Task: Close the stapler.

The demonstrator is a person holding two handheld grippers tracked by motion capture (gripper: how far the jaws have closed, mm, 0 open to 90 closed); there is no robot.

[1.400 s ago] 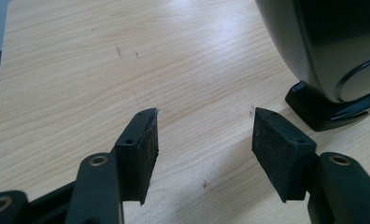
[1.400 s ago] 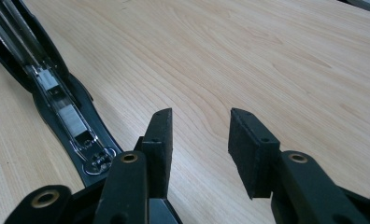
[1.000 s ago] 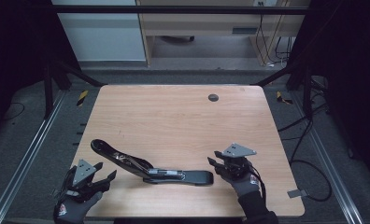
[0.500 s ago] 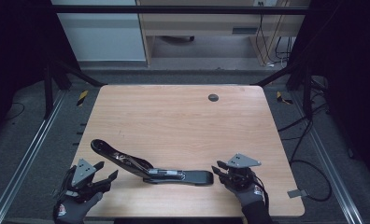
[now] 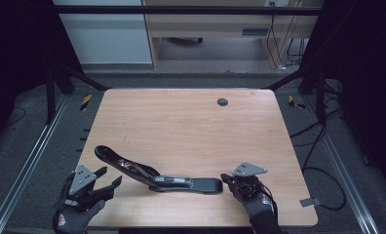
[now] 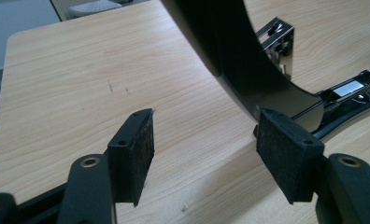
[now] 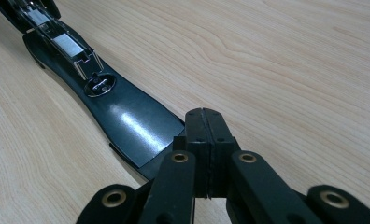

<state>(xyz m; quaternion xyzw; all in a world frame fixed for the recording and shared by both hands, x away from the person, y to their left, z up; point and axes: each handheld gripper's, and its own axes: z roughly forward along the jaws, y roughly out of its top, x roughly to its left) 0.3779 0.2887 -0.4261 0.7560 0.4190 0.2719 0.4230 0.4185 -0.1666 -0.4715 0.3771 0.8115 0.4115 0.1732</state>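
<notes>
glossy black opened-out stapler (image 5: 152, 173) is lying lower centre; left gripper (image 5: 106, 176) is gaping wide beside its raised arm, right gripper (image 7: 205, 122) is sitting pinched shut, empty, at its flat end

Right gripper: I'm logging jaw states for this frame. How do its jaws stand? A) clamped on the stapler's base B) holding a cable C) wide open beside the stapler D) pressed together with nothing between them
D: in the right gripper view the right gripper has both pads flat against each other, empty, at the end of the opened black stapler.
</notes>
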